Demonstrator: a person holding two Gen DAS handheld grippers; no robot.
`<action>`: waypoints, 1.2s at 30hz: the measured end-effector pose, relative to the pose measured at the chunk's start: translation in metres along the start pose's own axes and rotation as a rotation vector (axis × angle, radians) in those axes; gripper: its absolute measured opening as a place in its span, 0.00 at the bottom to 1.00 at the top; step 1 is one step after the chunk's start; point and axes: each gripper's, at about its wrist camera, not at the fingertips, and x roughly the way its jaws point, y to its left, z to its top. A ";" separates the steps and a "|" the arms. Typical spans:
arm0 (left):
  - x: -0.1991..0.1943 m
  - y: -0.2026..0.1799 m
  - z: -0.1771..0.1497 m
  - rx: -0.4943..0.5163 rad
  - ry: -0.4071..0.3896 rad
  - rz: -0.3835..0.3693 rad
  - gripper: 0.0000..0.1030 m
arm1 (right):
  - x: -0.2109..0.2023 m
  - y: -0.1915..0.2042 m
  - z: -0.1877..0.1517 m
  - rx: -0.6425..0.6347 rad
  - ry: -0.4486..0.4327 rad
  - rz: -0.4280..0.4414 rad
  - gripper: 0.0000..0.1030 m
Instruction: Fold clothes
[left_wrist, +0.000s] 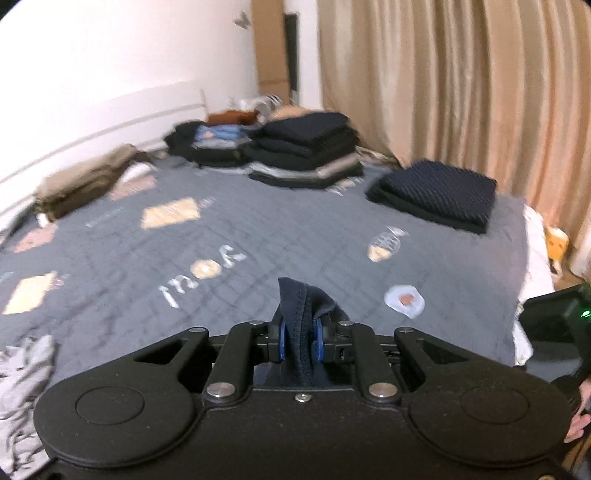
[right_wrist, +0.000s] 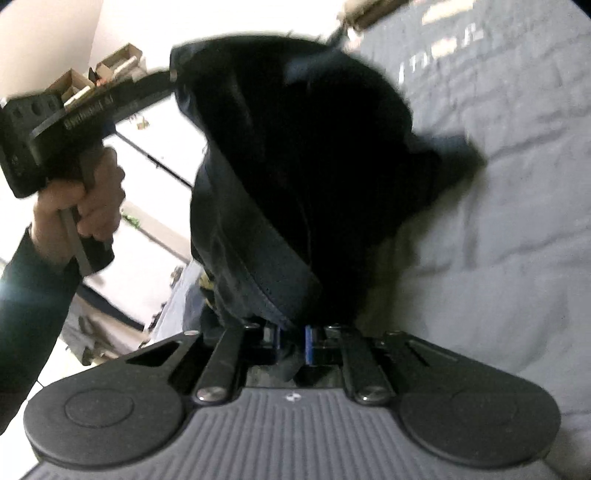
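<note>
- Left gripper (left_wrist: 298, 341) is clamped on a stitched edge of the navy garment (left_wrist: 303, 314), at 6 o'clock above the grey quilt (left_wrist: 229, 229).
- Right gripper (right_wrist: 291, 345) pinches the same garment's hem; the cloth hangs between both grippers.
- Folded dark stacks (left_wrist: 310, 147) lie at 12 o'clock, one folded navy knit (left_wrist: 436, 194) at 2 o'clock.

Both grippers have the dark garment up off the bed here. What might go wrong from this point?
1. The left gripper pinches only a narrow bunched hem of the navy garment; it may slip out.
2. The right gripper also holds just an edge, with most of the cloth hanging loose, so it may land creased on the grey quilt.
3. A wide swing might disturb the folded stack.
</note>
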 end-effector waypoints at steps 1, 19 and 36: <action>-0.006 0.002 0.002 -0.008 -0.017 0.014 0.14 | -0.005 0.003 0.002 -0.007 -0.021 -0.010 0.11; -0.147 -0.008 0.068 -0.119 -0.404 0.187 0.13 | -0.117 0.117 0.131 -0.302 -0.456 -0.192 0.10; -0.299 -0.095 0.192 0.050 -0.714 0.308 0.12 | -0.232 0.294 0.187 -0.692 -0.769 -0.254 0.10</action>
